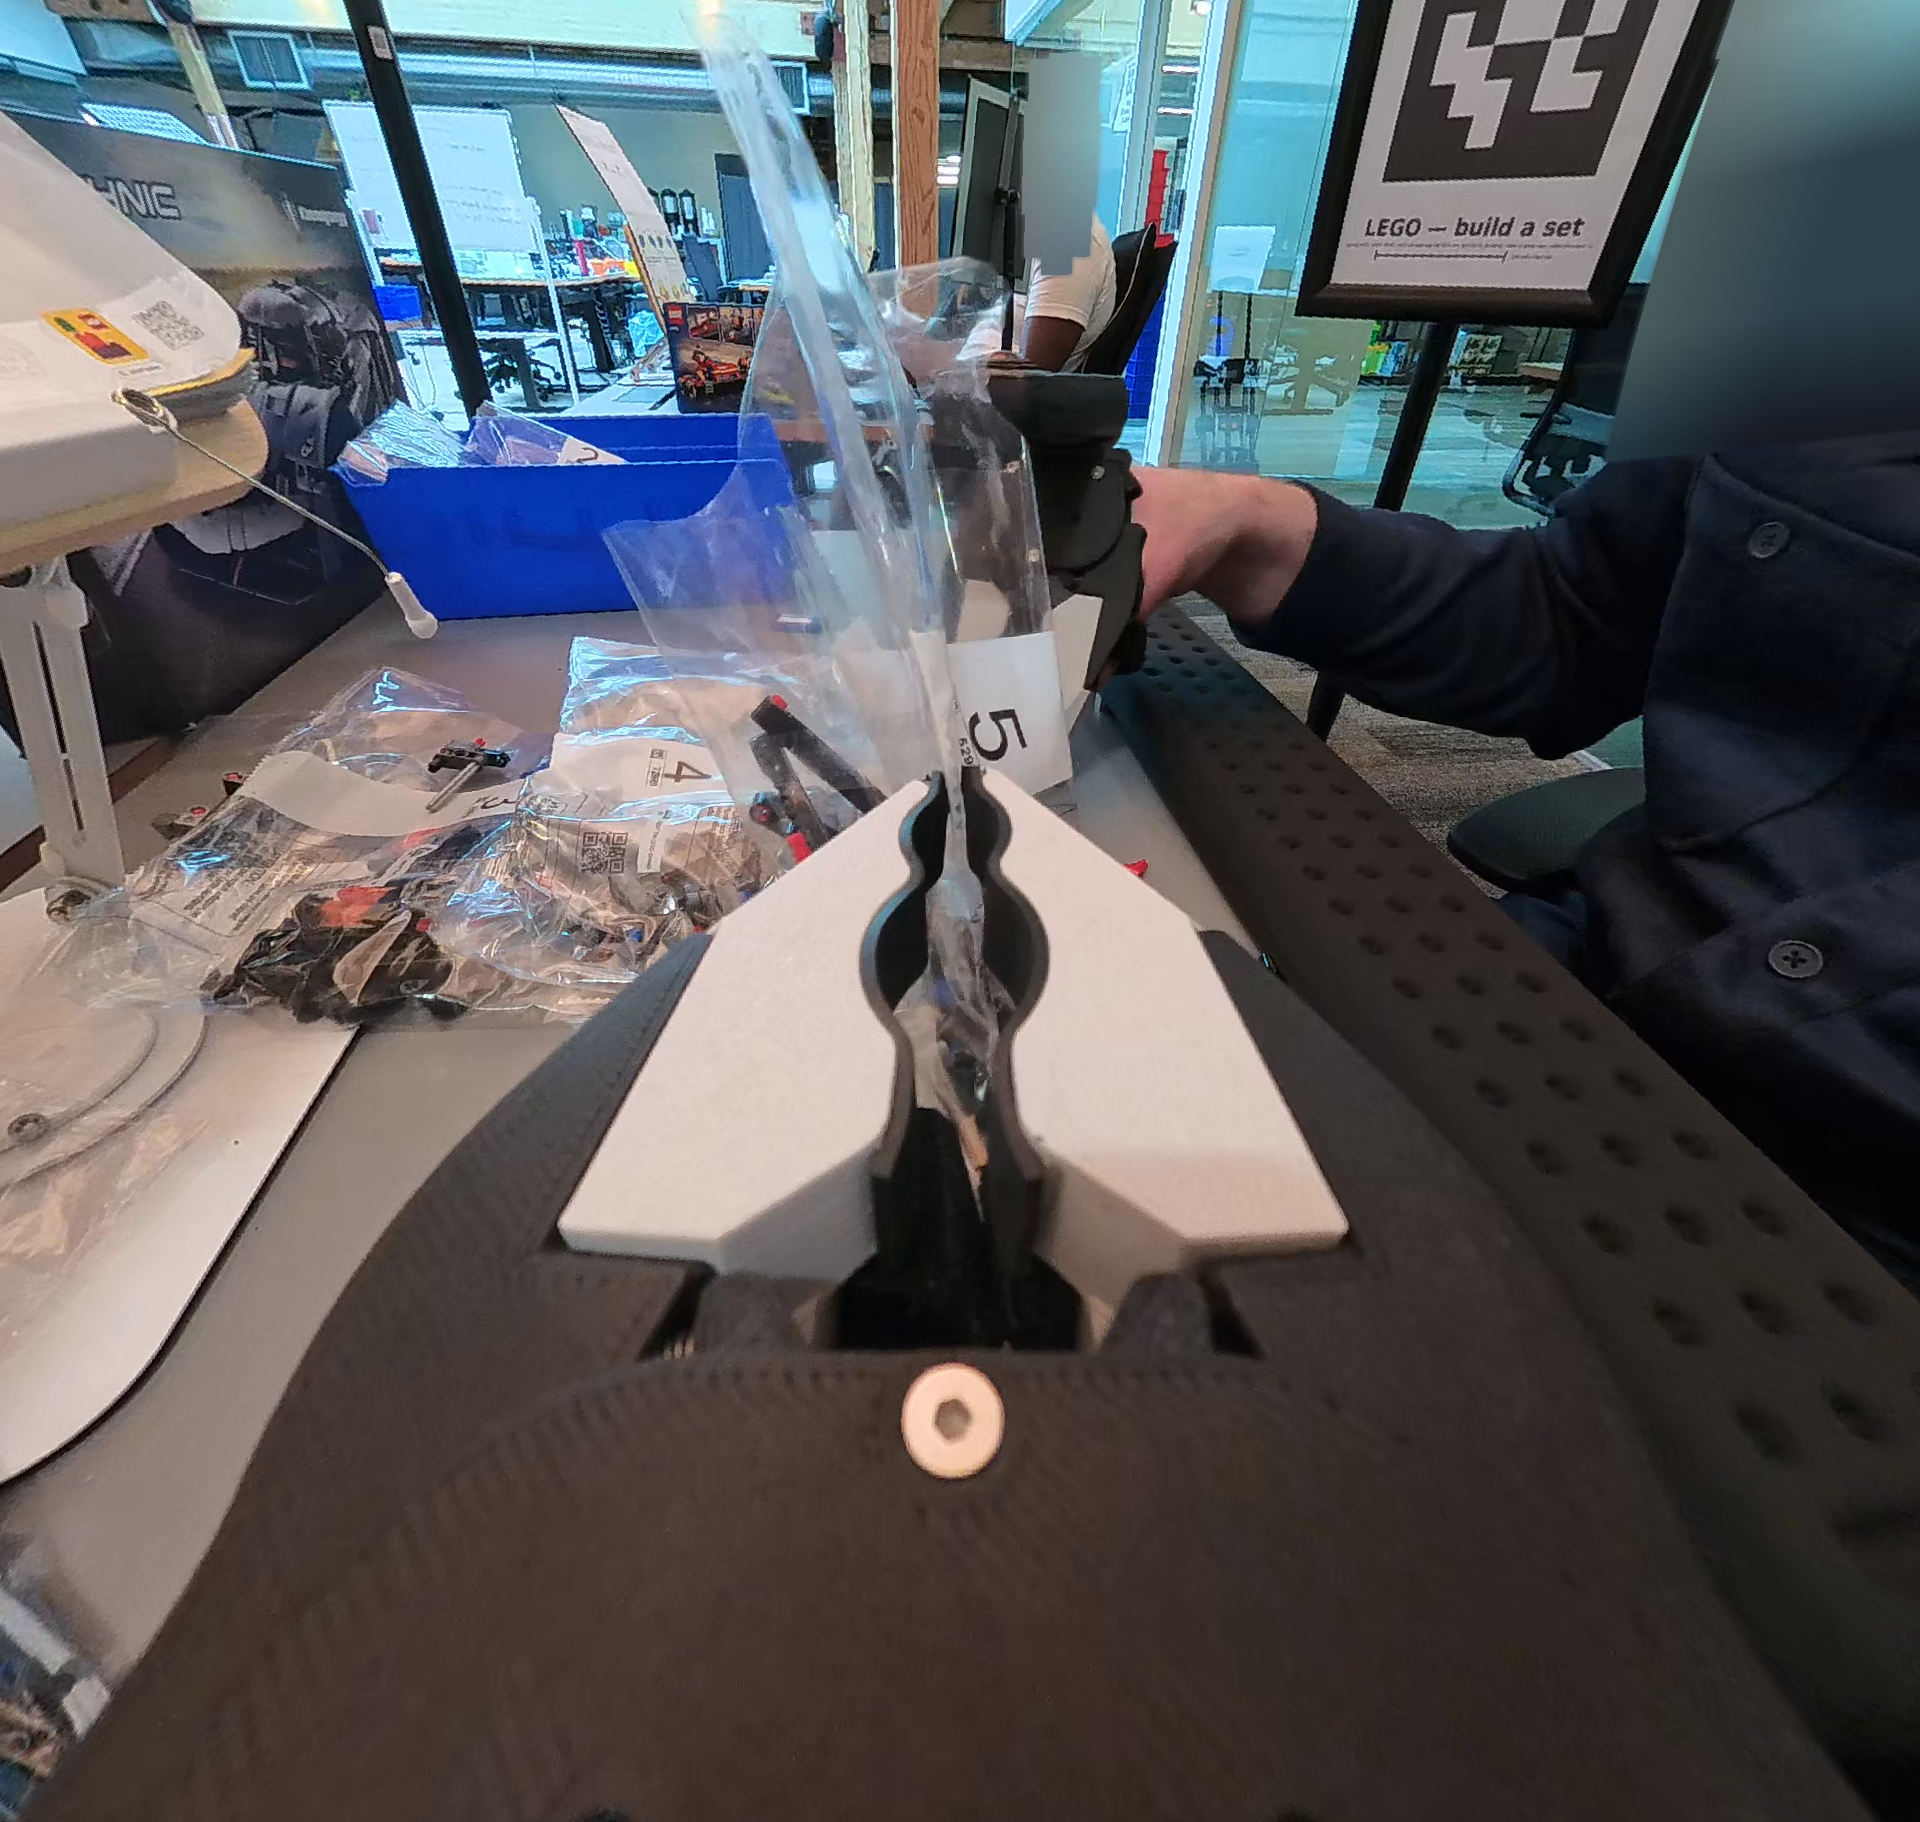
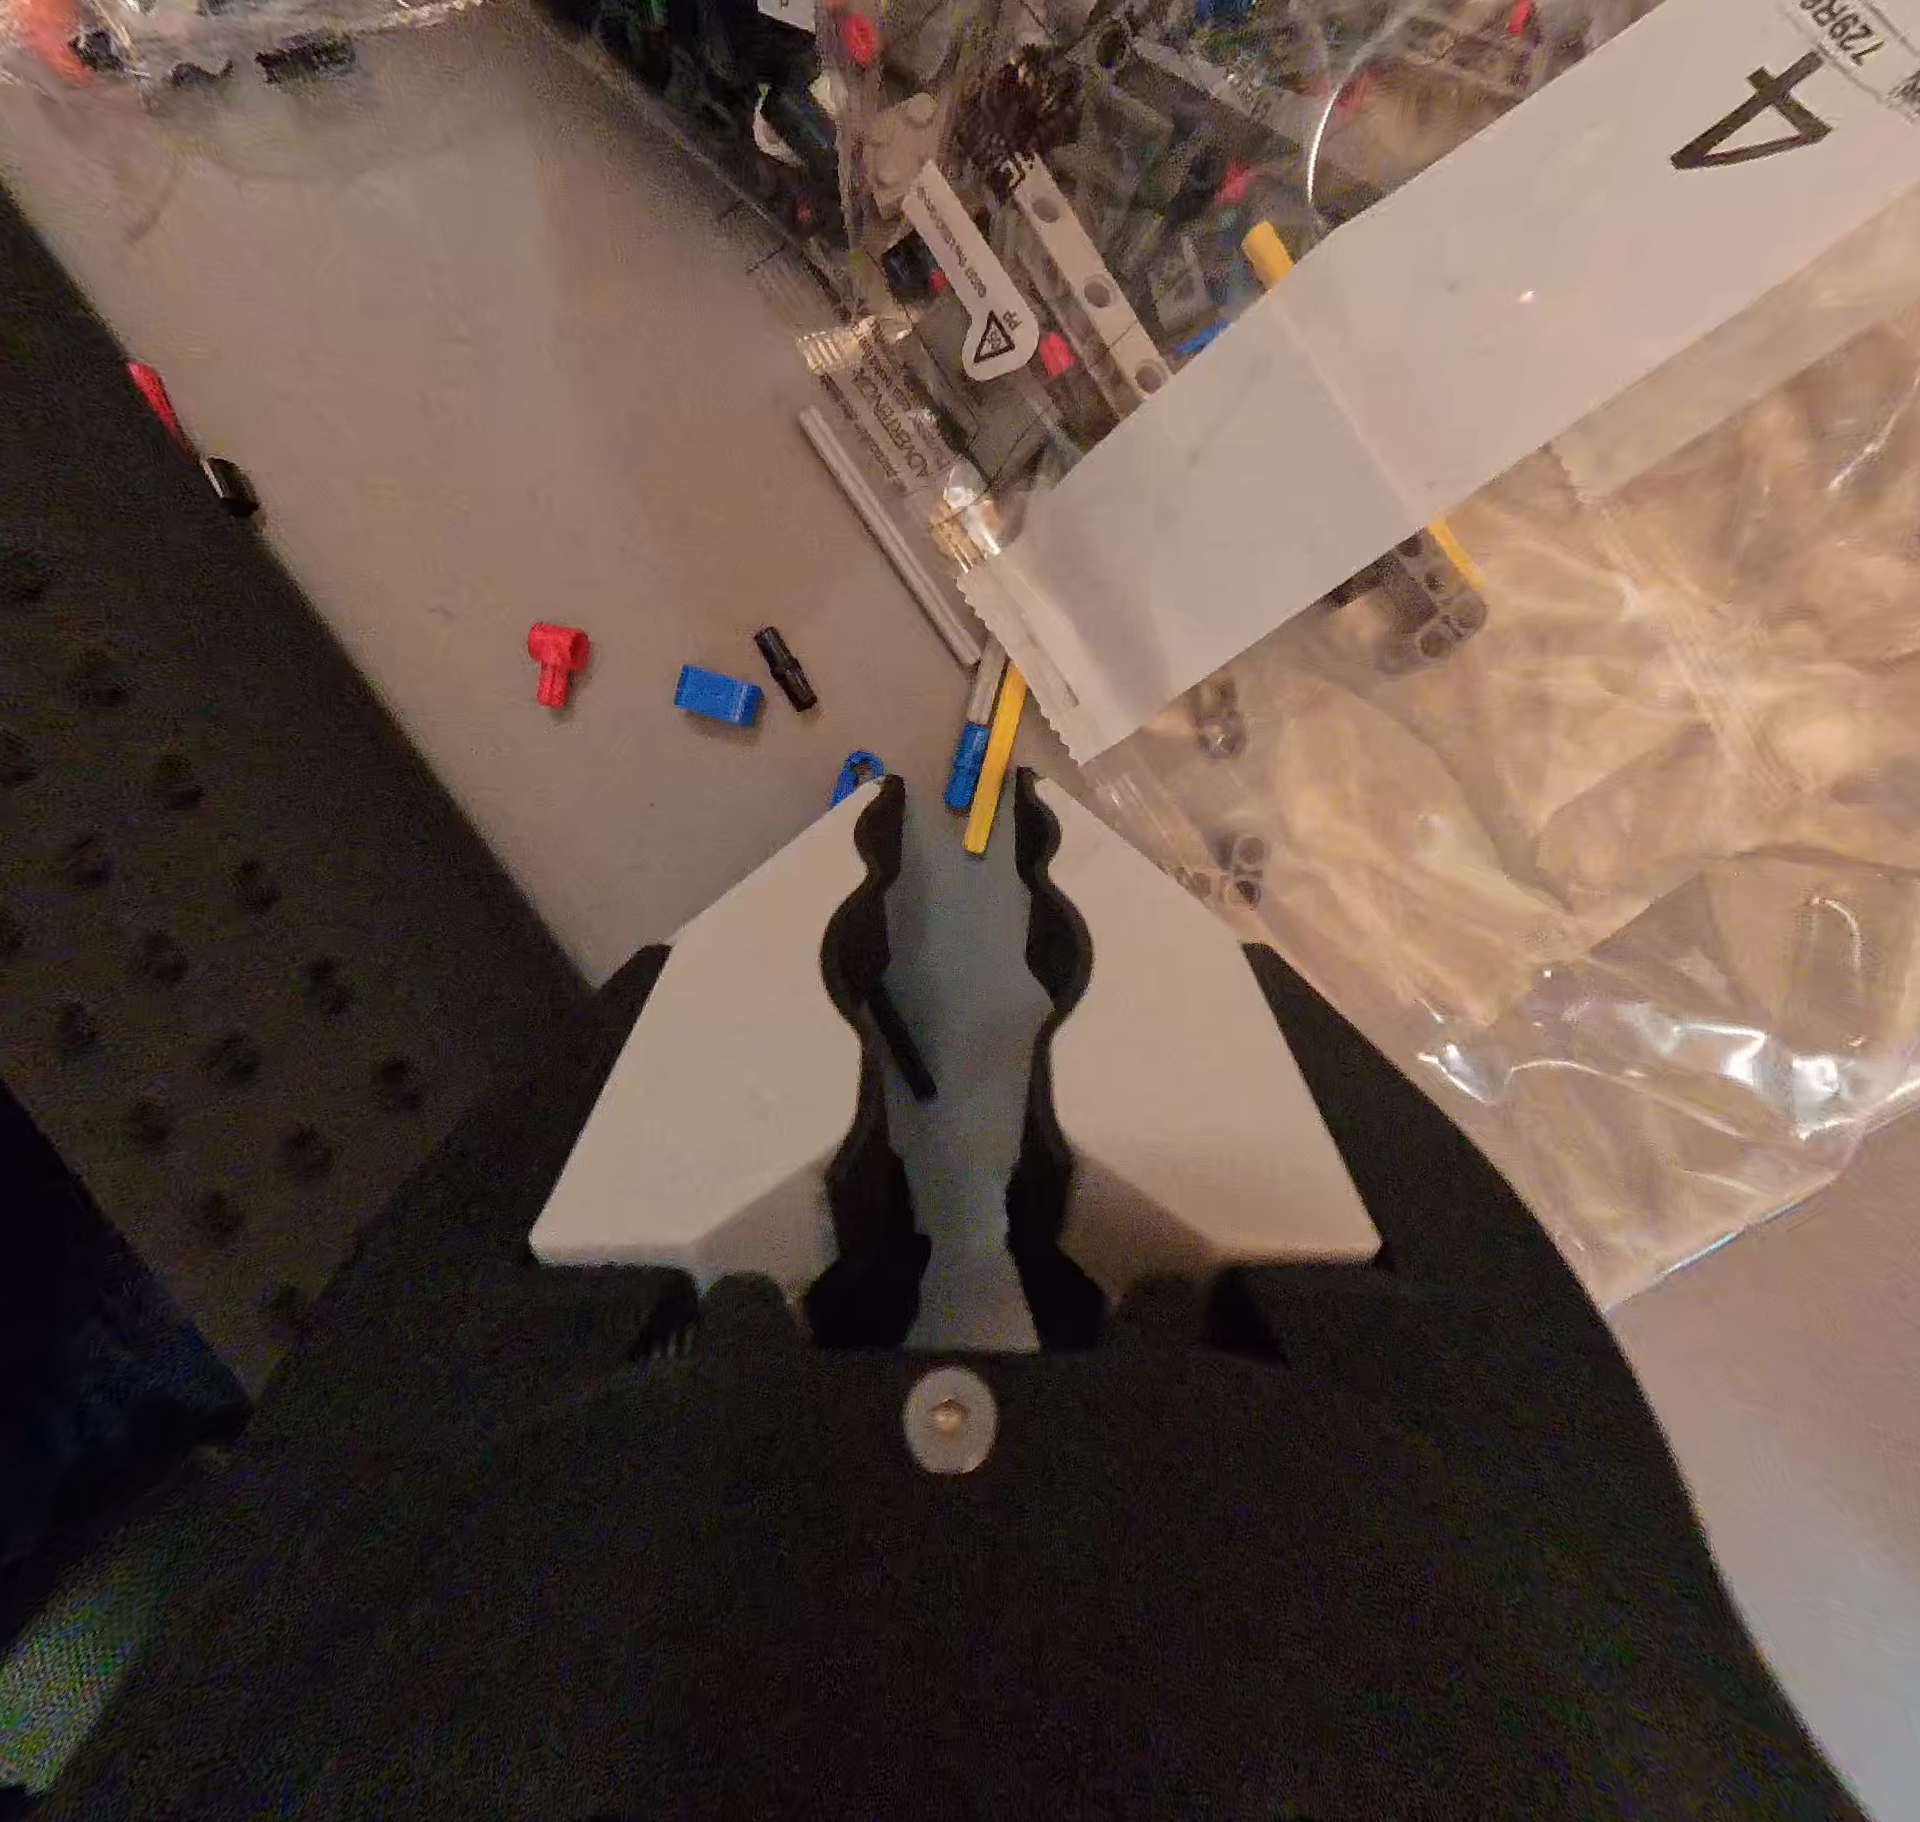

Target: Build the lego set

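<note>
Left wrist view, everything placed off the clear bag [image 1: 883, 484] the left gripper [image 1: 956, 785] held. Far left of it: white stand [image 1: 52, 692] carrying a booklet [image 1: 94, 318], dark lego box [image 1: 260, 338] behind. Closer left, flat on the grey table [image 1: 436, 1097]: two sealed parts bags [image 1: 416, 868], one with a white label strip [image 1: 665, 764]. Behind the bag: blue bin [image 1: 520, 536]. Left gripper was clamped on the bag's lower end, film pinched between the jaws, bag standing up and mostly empty. A few black and red pieces [image 1: 800, 785] lay just left of its base. Right of the bag: right gripper [image 1: 1101, 671] pointing down at the table, person's hand [image 1: 1205, 536] on it, dark sleeve [image 1: 1558, 609]. Black perforated mat [image 1: 1455, 941] along the table edge on that side. Framed marker sign [image 1: 1507, 99] up behind.

Right wrist view, placed off the right gripper [image 2: 956, 785]: perforated mat [image 2: 156, 837] far left, table [image 2: 416, 370] next. Loose parts ahead-left of the tips: red connector [image 2: 556, 660], blue piece [image 2: 719, 697], black pin [image 2: 787, 669]. Small blue part [image 2: 854, 773] touching the left tip. Jaws were apart, holding nothing; a black pin [image 2: 904, 1045] lay on the table in the gap. Blue and yellow axles [image 2: 987, 754] just ahead of the tips. Right: sealed bag with white strip [image 2: 1403, 390], partly over the right finger [image 2: 1174, 1045].
</note>
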Available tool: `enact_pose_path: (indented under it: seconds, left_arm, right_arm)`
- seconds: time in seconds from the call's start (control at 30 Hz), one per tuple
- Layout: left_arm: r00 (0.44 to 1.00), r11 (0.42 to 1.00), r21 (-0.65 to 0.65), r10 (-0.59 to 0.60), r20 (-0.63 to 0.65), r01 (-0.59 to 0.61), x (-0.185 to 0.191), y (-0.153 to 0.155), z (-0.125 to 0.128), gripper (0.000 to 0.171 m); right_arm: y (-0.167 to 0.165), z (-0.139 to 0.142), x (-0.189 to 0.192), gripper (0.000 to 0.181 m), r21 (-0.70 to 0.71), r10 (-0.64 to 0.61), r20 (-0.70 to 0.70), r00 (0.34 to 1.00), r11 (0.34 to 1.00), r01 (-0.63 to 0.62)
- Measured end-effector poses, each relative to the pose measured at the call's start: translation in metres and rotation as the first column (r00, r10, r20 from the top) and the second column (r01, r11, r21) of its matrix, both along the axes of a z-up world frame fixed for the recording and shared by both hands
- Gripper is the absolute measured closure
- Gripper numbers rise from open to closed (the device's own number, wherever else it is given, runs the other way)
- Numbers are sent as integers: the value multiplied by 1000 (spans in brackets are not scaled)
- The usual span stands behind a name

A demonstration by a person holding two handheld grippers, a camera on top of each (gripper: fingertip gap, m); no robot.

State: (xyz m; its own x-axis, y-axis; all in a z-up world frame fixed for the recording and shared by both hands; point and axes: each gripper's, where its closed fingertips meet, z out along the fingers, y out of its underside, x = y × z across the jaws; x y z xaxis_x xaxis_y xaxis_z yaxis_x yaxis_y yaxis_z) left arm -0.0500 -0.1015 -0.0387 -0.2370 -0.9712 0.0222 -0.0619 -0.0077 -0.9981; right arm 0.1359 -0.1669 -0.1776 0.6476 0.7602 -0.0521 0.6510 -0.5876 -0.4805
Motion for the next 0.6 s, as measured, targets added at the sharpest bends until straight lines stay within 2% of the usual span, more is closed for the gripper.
enact_pose_path:
  seconds: [0.1, 0.4, 0.5, 0.6]
  left_arm:
    - [1000, 1000, 1, -2, 1, 2, 0, -1, 0, 170]
    - [1000, 1000, 3, -2, 4, 2, 0, -1, 1, 170]
    - [1000, 1000, 2, 0, 5, 0, -1, 0, 1, 170]
    - [1000, 1000, -2, 1, 6, -1, 0, 0, 0, 170]
  right_arm:
    - [7, -1, 0, 173, 26, -17, -1, 1000, 1000, 17]
    - [-1, 8, 9, 174, 43, 3, 7, 1000, 999, -4]
    - [-4, 30, 15, 174, 84, 1, -34, 999, 996, 2]
    - [2, 73, 15, 174, 178, 13, -77, 997, 984, 1]
